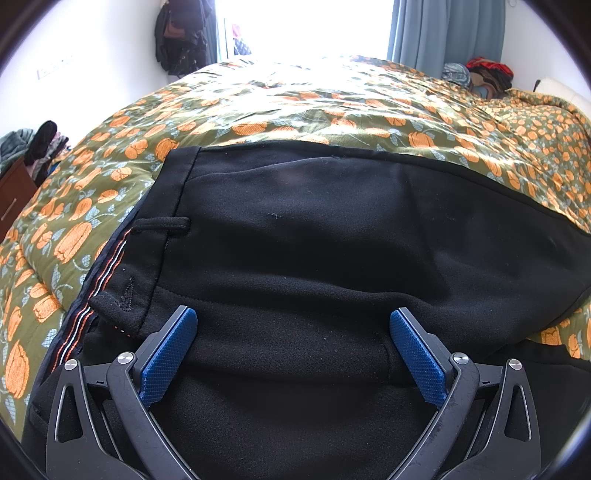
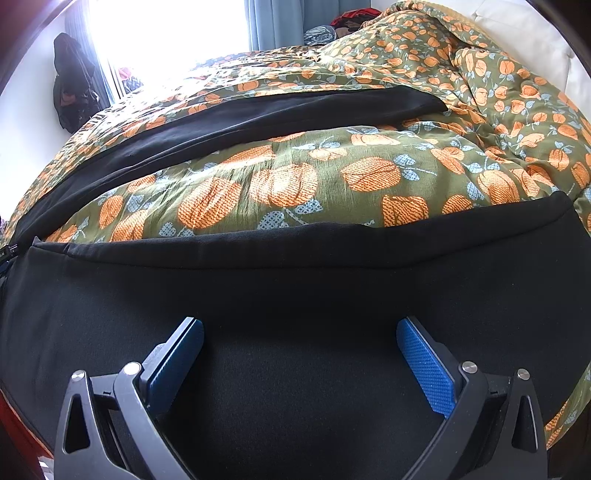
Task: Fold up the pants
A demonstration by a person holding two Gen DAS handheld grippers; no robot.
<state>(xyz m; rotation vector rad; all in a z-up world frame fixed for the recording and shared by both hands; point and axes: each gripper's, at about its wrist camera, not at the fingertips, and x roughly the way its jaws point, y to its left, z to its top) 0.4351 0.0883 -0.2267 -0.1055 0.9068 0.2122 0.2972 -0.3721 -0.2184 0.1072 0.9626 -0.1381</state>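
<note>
Black pants (image 1: 314, 236) lie spread on a bed with a green quilt printed with orange flowers (image 1: 258, 110). In the left wrist view the waistband (image 1: 147, 251) with a belt loop and striped inner lining is at the left. My left gripper (image 1: 291, 317) hovers open just over the seat area, its blue pads (image 1: 168, 358) wide apart, nothing between them. In the right wrist view one pant leg (image 2: 295, 288) fills the foreground and the other leg (image 2: 258, 114) stretches across the quilt farther back. My right gripper (image 2: 299, 328) is open above the near leg.
A bright window (image 1: 306, 26) with blue curtains (image 1: 447, 33) is beyond the bed. Dark clothes (image 1: 181, 33) hang on the wall at left. A clothes heap (image 1: 480, 75) sits at the far right of the bed. A wooden cabinet (image 1: 14, 192) stands at left.
</note>
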